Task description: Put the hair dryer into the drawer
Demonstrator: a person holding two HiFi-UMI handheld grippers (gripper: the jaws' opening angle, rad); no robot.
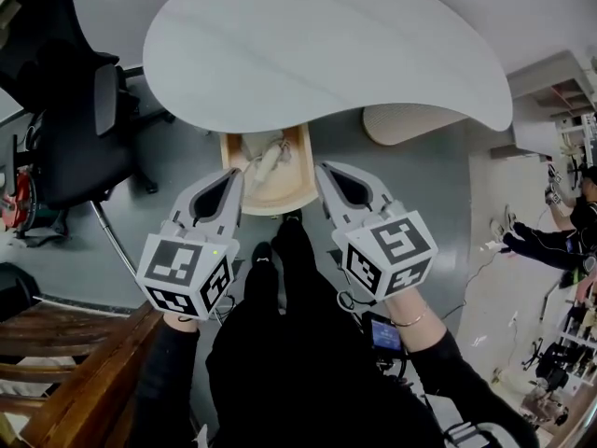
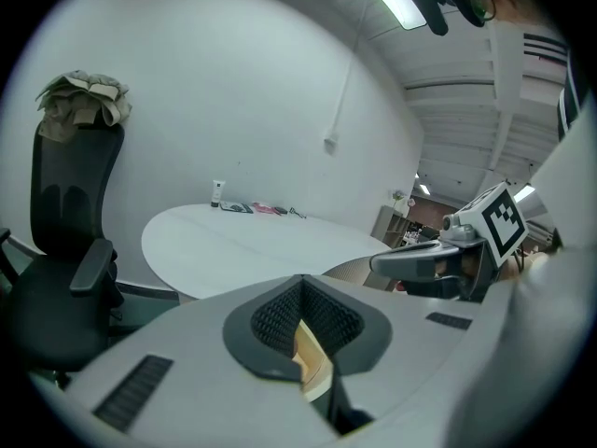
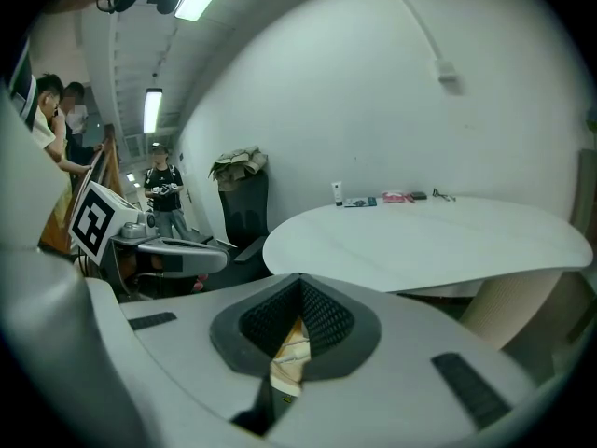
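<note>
A black office chair (image 1: 70, 133) stands beside the white table (image 1: 317, 54).

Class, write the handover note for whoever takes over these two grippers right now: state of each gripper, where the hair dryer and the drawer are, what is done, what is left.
Left gripper: jaws shut, empty, at the drawer's left front corner.
Right gripper: jaws shut, empty, at the drawer's right front corner.
Drawer: pulled open under the edge of the white table.
Hair dryer: a pale shape lying inside the drawer; its details are unclear.
Done: the dryer appears to be in the drawer, and neither gripper holds it.
Left: probably only to check that it sits fully inside; the drawer stands open.
</note>
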